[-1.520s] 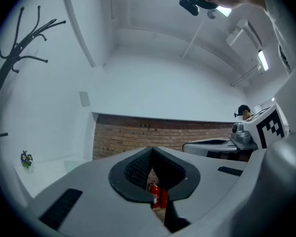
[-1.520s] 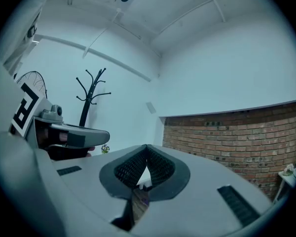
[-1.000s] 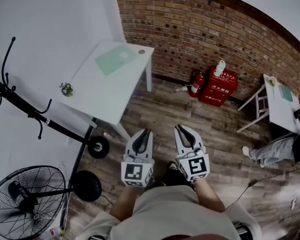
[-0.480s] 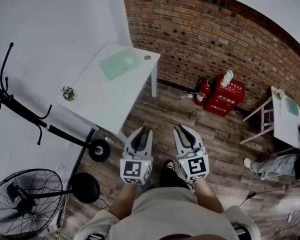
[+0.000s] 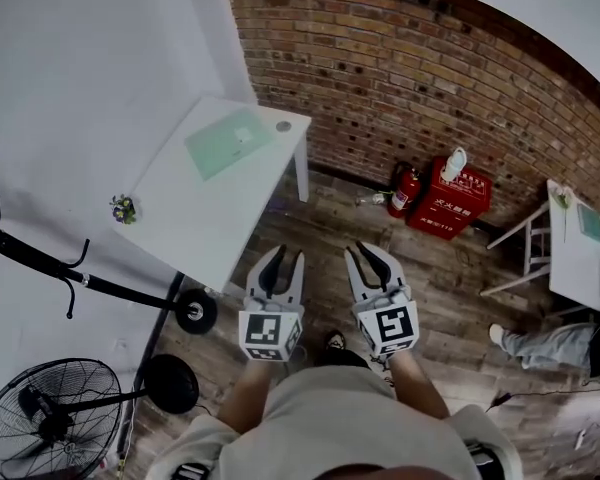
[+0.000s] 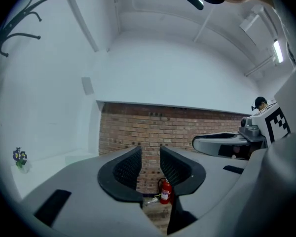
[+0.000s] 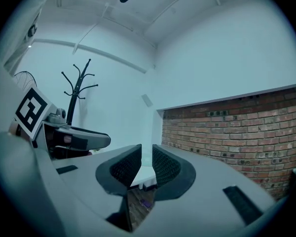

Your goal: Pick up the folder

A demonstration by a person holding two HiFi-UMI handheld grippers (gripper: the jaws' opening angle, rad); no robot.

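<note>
The folder (image 5: 230, 140) is pale green and lies flat at the far end of the white table (image 5: 195, 213), near the brick wall. Both grippers are held level over the wooden floor, short of the table's near right corner and well apart from the folder. My left gripper (image 5: 281, 259) (image 6: 149, 154) has its jaws opening, with nothing between them. The jaws of my right gripper (image 5: 367, 254) (image 7: 147, 154) are opening too and hold nothing; the table's corner (image 7: 144, 174) shows through their gap.
A small flower pot (image 5: 123, 208) and a round object (image 5: 283, 126) sit on the table. A coat rack (image 5: 40, 258) and a fan (image 5: 50, 428) stand at left. By the brick wall are a fire extinguisher (image 5: 401, 190) and a red box (image 5: 450, 193). At right are a second table (image 5: 580, 253) and a seated person (image 5: 550, 343).
Both grippers' jaws have gone from nearly shut to a narrow gap. The person has stepped across the floor, so the table, coat rack and fan have shifted in view.
</note>
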